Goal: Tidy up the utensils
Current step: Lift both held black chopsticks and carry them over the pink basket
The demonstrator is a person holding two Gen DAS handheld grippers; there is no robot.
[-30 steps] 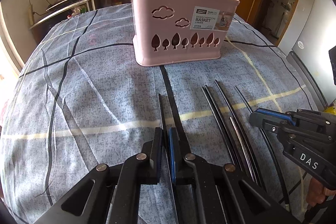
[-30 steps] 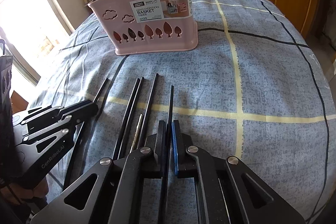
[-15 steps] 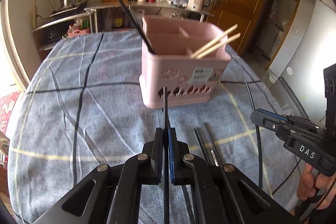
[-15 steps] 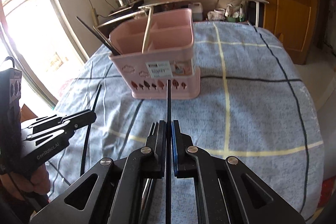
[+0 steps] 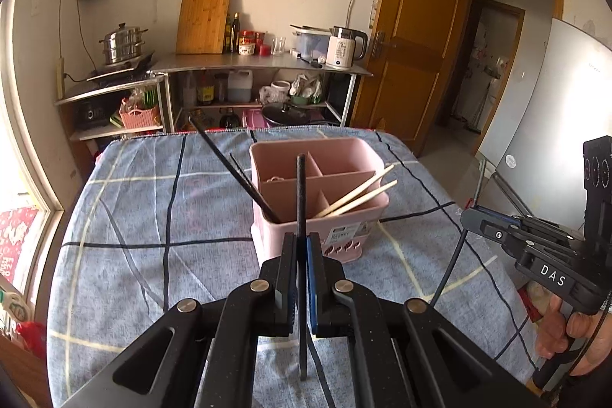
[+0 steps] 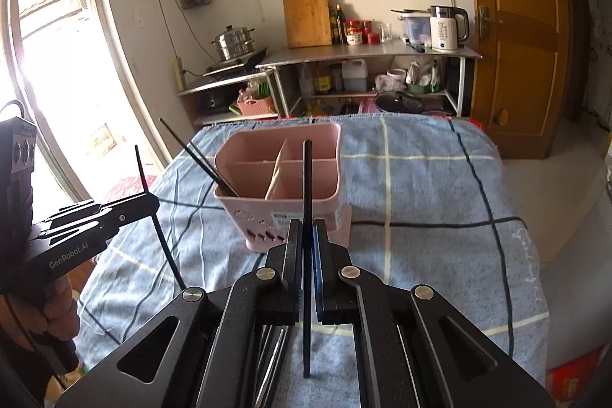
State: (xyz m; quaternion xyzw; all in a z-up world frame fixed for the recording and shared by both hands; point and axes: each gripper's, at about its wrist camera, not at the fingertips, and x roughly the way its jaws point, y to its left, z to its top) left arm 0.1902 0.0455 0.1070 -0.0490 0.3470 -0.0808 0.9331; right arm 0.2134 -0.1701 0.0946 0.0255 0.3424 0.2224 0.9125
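Matt pink plastic basket (image 5: pixel 346 213), pale wooden chopsticks (image 5: pixel 359 195), woven tablecloth (image 5: pixel 153 217).

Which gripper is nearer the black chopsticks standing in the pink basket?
Left. The left gripper sits just before the pink basket near the black chopsticks; the right gripper hangs off the opposite side.

Both wrist views look from raised claws across the table, sharing the pink basket (image 5: pixel 317 201) (image 6: pixel 279 178).
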